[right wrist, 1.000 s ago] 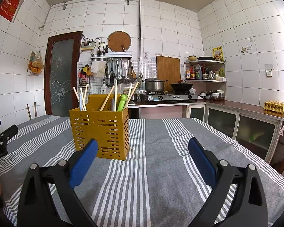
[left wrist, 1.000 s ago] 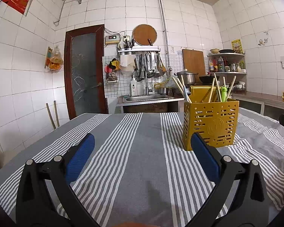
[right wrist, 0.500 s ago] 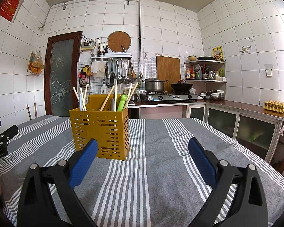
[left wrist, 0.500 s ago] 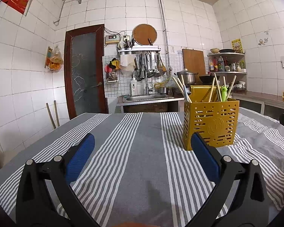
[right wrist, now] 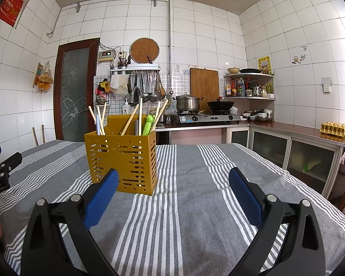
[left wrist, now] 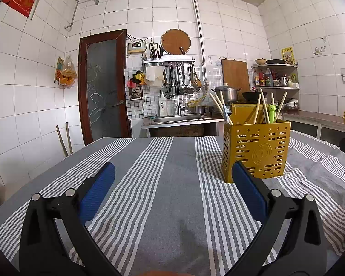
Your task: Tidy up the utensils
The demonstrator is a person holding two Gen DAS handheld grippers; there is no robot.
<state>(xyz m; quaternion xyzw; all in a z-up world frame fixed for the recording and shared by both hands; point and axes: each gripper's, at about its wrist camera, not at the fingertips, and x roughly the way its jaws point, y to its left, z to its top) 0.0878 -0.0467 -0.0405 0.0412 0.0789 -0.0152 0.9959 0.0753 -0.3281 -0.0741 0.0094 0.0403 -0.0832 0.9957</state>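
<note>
Two grippers low in frame, left gripper and right gripper both spread wide and empty, yellow utensil holder upright at centre left on striped tablecloth, chopsticks inside.

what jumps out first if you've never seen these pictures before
The mustard-yellow perforated plastic utensil holder stands alone on the grey cloth with white stripes, stuffed with pale wooden chopsticks and a bright green frog-topped utensil. In front, both open grippers frame the view with blue pads: the right gripper has the holder just beyond its left fingertip, the left gripper has it beyond its right fingertip.
</note>
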